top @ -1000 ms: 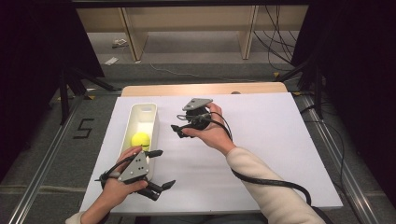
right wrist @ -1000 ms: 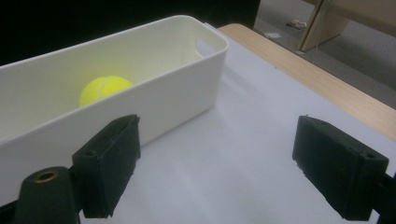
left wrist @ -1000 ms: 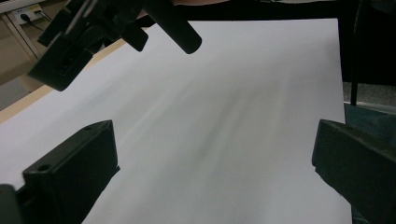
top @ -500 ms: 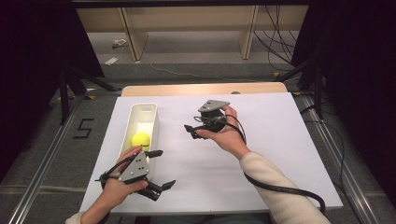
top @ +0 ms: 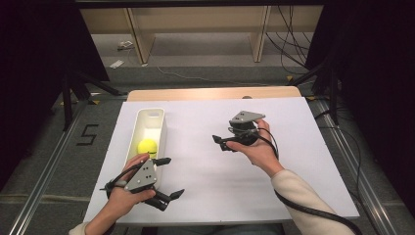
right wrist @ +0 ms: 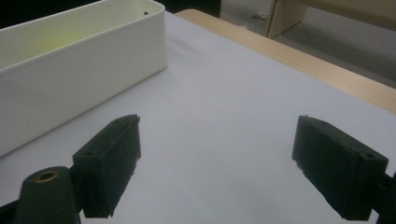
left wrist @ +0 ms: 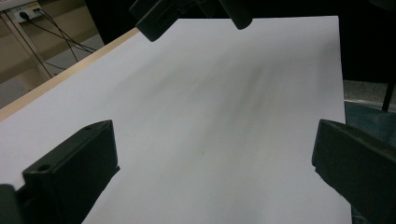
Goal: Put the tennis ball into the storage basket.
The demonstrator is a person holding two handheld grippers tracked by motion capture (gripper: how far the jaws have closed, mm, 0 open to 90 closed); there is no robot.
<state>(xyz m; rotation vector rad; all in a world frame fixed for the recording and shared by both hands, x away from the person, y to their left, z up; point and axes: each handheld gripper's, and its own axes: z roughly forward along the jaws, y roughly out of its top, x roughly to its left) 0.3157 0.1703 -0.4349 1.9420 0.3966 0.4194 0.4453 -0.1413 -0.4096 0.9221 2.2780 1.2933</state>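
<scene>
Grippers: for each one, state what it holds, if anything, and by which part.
Nothing is held. The left gripper and right gripper are open and empty; the yellow ball lies in the white bin.

overhead plus two low views (shared table (top: 205, 191))

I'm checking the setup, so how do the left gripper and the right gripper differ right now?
The left gripper sits at the table's near edge beside the white bin, while the right gripper is held mid-table, apart from the bin. The left gripper points to the right across the table; the right gripper points left, toward the bin. Both stand open with nothing between the jaws.
</scene>
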